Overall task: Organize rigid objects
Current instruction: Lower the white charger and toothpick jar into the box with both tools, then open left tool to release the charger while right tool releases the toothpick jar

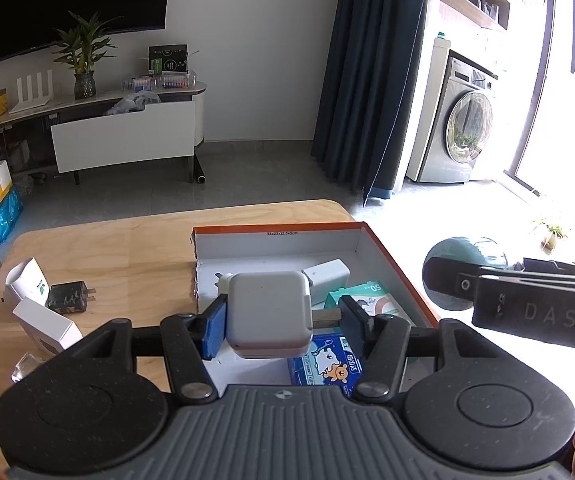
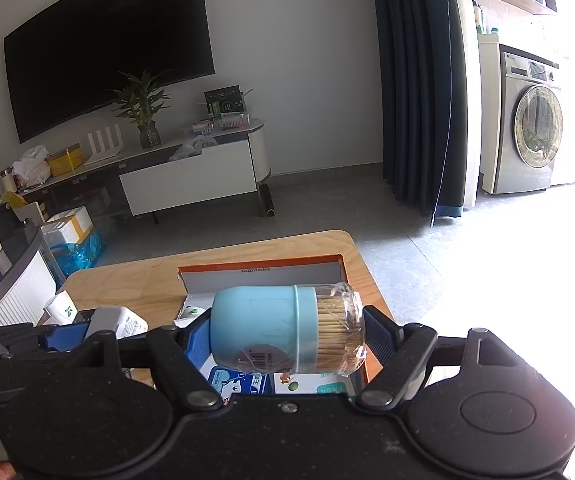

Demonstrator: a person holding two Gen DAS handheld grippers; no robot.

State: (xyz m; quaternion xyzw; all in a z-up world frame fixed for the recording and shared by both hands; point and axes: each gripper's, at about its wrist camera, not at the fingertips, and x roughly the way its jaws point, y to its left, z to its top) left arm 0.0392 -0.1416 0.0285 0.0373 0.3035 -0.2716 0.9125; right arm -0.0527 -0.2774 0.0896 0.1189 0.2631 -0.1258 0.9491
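Readable writing: the far inner wall of the orange-edged box (image 1: 391, 264) carries small print, "33x23x12.5x5cm". The right gripper's side, seen in the left wrist view, reads "DAS". A green pack (image 1: 361, 298) inside the box shows "50"; the blue carton (image 1: 325, 366) with a cartoon bear has Chinese characters too small to read.

Held items: the left gripper (image 1: 283, 330) is clamped on a white charger block (image 1: 269, 314) above the box's near half. The right gripper (image 2: 287, 338) is clamped end to end on a toothpick jar (image 2: 287, 330), blue body and clear cap, lying sideways over the box; its barcode label is unreadable.

Partly hidden: a second white adapter (image 1: 327, 278) in the box sits behind the held block. Box contents near the camera are covered by both grippers.

On the wooden table (image 1: 135, 248), left of the box: a black plug (image 1: 69, 298), a white packet with a leaf mark (image 1: 27, 280), a white box (image 1: 47, 324), and a clear object (image 1: 25, 366) cut off by the gripper.

Room: grey tiled floor, wall television, potted plant on a low cabinet, dark curtain, washing machine (image 1: 455, 128) far right, window glare overexposed.
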